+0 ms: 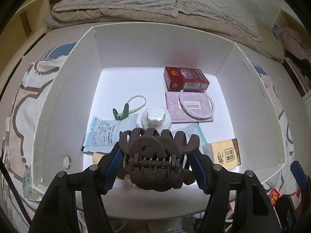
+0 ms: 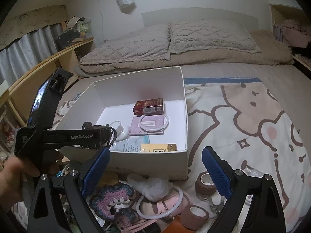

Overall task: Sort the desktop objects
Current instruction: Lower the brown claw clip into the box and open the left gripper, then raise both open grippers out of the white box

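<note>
My left gripper [image 1: 158,156] is shut on a brown claw hair clip [image 1: 157,155] and holds it over the near part of a white box [image 1: 68,89]. The box holds a red pack [image 1: 185,77], a pink card with a white ring [image 1: 189,104], a white round holder [image 1: 156,117], a green clip with a band [image 1: 124,110], blue sachets [image 1: 103,134] and a yellow tissue pack [image 1: 226,153]. My right gripper [image 2: 155,167] is open and empty, above a pile of loose items before the box [image 2: 182,101]. The left gripper [image 2: 87,136] shows in the right wrist view.
In front of the box lie a crochet coaster [image 2: 114,200], a white ring [image 2: 161,203], a white fluffy item [image 2: 155,186] and two brown tape rolls [image 2: 205,182]. The box sits on a bed with a cartoon blanket [image 2: 243,128]. Pillows [image 2: 171,38] lie behind. A wooden shelf [image 2: 48,66] runs on the left.
</note>
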Motion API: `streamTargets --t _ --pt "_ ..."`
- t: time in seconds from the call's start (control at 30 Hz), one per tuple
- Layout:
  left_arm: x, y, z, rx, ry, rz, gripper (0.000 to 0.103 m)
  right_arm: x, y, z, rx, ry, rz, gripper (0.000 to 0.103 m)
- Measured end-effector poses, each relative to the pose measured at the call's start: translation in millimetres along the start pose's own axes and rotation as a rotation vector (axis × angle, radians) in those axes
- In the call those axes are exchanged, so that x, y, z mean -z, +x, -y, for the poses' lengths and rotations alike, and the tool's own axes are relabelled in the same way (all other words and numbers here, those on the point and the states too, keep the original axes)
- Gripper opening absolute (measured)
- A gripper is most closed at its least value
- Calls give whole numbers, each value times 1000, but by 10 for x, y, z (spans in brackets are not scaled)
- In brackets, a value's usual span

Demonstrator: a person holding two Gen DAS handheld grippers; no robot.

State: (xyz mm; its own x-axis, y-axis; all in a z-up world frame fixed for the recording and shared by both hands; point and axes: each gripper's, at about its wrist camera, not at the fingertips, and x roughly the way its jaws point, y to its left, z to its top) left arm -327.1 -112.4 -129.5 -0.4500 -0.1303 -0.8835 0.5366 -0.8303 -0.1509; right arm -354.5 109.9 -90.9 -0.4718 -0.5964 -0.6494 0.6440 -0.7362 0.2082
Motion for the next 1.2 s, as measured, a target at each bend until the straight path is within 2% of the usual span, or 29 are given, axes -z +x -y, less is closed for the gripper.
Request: streamTargets --t 0.07,0.23,0.63,1.2 --pt "12 11 16 1 1 -8 82 4 -1 0 1 1 0 96" --pt "-1 -52 20 11 4 18 89 18 0 9 0 16 -5 96" --pt "1 -200 -50 13 6 64 89 -31 -31 -40 31 21 12 96" --pt "89 -581 -120 21 72 169 89 -205 -167 -171 72 26 67 96"
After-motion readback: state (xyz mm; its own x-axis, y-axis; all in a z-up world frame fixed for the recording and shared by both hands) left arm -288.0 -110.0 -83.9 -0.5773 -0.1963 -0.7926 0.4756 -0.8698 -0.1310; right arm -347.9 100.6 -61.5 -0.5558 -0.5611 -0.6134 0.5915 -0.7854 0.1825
